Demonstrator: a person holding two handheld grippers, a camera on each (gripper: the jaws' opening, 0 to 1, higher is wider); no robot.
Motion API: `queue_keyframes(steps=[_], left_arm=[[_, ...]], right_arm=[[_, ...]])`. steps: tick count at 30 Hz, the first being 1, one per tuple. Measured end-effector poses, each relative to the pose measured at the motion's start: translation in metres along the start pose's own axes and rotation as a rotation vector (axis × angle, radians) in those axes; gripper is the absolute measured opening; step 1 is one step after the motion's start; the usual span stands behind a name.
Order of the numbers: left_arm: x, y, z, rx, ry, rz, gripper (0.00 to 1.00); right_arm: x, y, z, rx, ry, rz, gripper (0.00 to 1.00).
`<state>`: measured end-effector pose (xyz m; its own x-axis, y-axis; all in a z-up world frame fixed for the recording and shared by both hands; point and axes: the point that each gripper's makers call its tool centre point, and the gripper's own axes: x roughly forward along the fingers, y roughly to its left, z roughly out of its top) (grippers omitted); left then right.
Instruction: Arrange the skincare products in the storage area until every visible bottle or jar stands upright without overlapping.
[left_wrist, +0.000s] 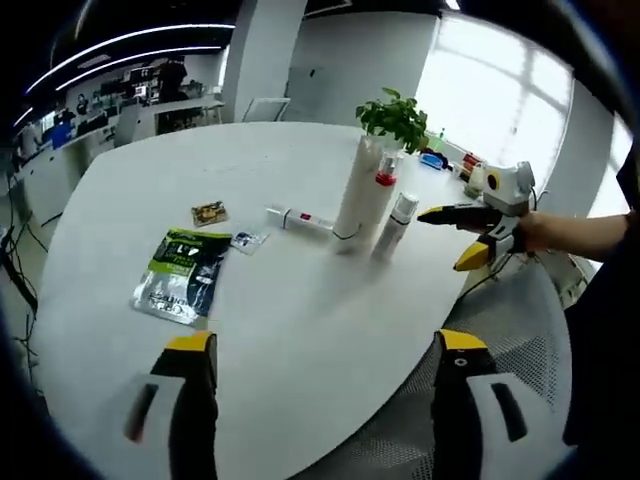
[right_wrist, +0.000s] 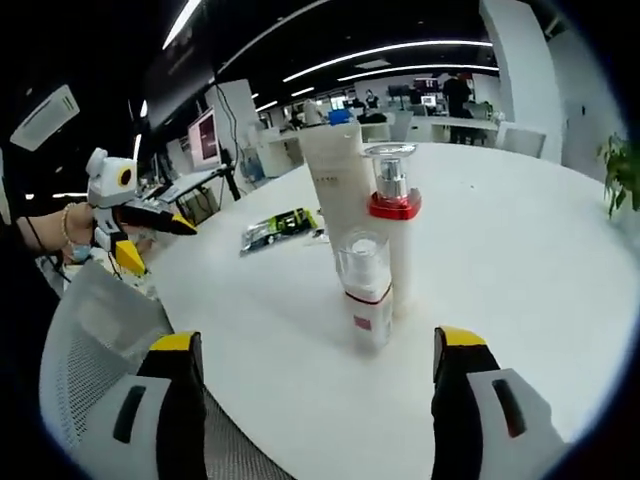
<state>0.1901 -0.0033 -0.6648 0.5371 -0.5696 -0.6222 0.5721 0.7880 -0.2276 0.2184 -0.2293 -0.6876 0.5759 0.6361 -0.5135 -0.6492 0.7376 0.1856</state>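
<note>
Ahead, upright bottles (right_wrist: 375, 255) beyond spread right gripper (right_wrist: 315, 400) jaws

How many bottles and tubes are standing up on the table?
3, all bunched near the table's edge: a tall white tube, a red-collared pump bottle beside it, and a small clear-capped spray bottle. Another tube lies flat nearby. Others may hide behind.

Left gripper view: three containers are standing clustered on the table (left_wrist: 300, 330), the tall tube (left_wrist: 357, 195) touching the pump bottle (left_wrist: 381, 205), the small spray bottle (left_wrist: 396, 225) just right. A tube (left_wrist: 298, 219) is lying left of them; farther left, a packet (left_wrist: 183, 275). A plant (left_wrist: 395, 118) is standing behind.
</note>
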Motion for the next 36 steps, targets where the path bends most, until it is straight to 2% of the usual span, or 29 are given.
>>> queue_keyframes(steps=[4,11,15,18,21,36], left_arm=[[-0.009,0.006,-0.007,-0.028,-0.012,0.021,0.87],[-0.014,0.015,-0.018,-0.044,0.005,0.055,0.93],[-0.015,0.021,-0.023,-0.072,0.002,0.063,0.97],[-0.015,0.022,-0.03,-0.069,0.02,0.07,0.98],[-0.015,0.022,-0.034,-0.073,0.029,0.068,0.98],[-0.008,0.025,-0.027,-0.066,0.028,0.059,0.98]], right_arm=[[-0.001,0.002,-0.002,0.029,0.001,-0.011,0.97],[-0.006,0.015,0.002,0.055,-0.019,-0.019,1.0],[-0.006,0.011,0.002,0.045,-0.015,-0.039,1.0],[-0.009,0.012,0.006,0.059,-0.034,-0.042,1.0],[-0.008,0.01,0.003,0.053,-0.026,-0.055,1.0],[-0.008,0.01,0.0,0.052,-0.012,-0.064,0.99]])
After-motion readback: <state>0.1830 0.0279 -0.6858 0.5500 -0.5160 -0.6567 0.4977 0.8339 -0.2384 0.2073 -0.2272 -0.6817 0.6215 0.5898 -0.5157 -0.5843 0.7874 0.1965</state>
